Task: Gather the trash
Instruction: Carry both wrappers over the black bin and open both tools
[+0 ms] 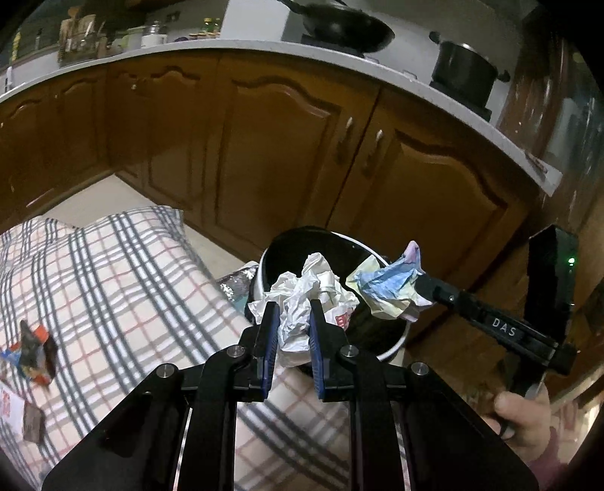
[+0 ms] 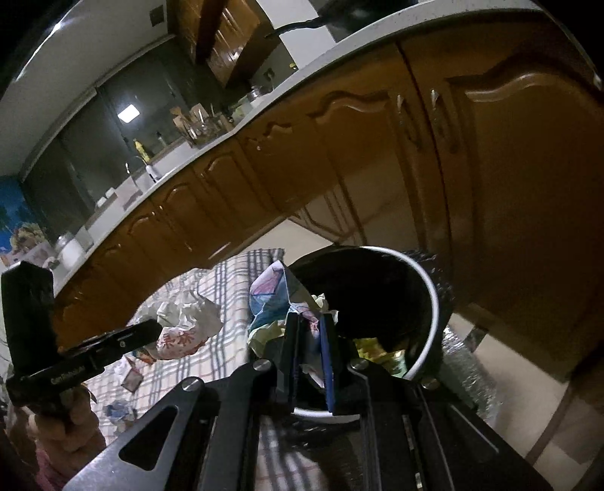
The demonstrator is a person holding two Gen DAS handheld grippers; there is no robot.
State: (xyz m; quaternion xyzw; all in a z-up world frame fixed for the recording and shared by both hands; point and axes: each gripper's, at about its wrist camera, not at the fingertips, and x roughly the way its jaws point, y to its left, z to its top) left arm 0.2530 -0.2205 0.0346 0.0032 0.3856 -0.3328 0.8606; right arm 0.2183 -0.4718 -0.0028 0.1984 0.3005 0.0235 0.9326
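Note:
A round bin (image 1: 392, 349) with a white rim and black liner stands on the floor past the table's edge; it also shows in the right wrist view (image 2: 430, 294). My left gripper (image 1: 294, 306) is shut on a crumpled white paper wad (image 1: 302, 298) with red print, held at the bin's near edge. My right gripper (image 2: 310, 321) is shut on a crumpled blue, yellow and pink paper (image 2: 271, 302), held over the bin's mouth; it shows in the left wrist view (image 1: 385, 283) too. Some yellowish trash (image 2: 377, 349) lies inside the bin.
A table with a checked cloth (image 1: 124, 272) carries several wrappers at its left (image 1: 34, 351). Brown kitchen cabinets (image 1: 264, 143) stand behind the bin, under a white counter (image 1: 396, 81) with a wok (image 1: 347, 26) and a pot (image 1: 464, 71).

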